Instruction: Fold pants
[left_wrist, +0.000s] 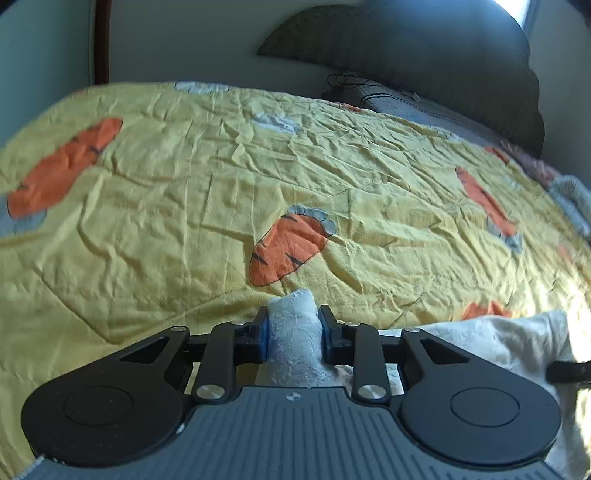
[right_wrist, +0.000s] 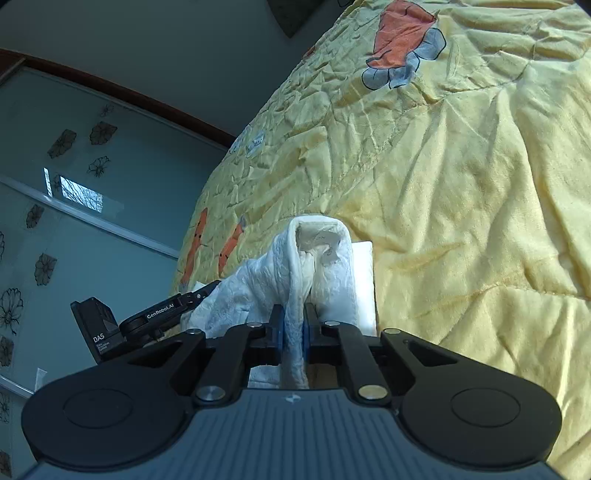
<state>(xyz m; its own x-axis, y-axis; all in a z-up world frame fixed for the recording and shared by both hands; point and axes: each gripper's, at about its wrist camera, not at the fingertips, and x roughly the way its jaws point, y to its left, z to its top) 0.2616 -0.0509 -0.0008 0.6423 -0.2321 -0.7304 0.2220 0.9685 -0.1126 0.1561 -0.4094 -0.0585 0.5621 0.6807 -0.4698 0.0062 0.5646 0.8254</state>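
The pants (left_wrist: 495, 339) are white textured cloth. In the left wrist view my left gripper (left_wrist: 293, 334) is shut on a bunched fold of them, which sticks up between the blue pads; the rest of the cloth spreads to the right over the bed. In the right wrist view my right gripper (right_wrist: 293, 332) is shut on another fold of the pants (right_wrist: 314, 258), which rises in a hump ahead of the fingers. The left gripper (right_wrist: 162, 314) shows there at the left, holding the same cloth.
A yellow quilt (left_wrist: 184, 177) with orange carrot prints covers the bed. A dark pillow (left_wrist: 424, 59) and a grey item lie at the far edge by the wall. A glass door with flower decals (right_wrist: 74, 184) stands left of the bed.
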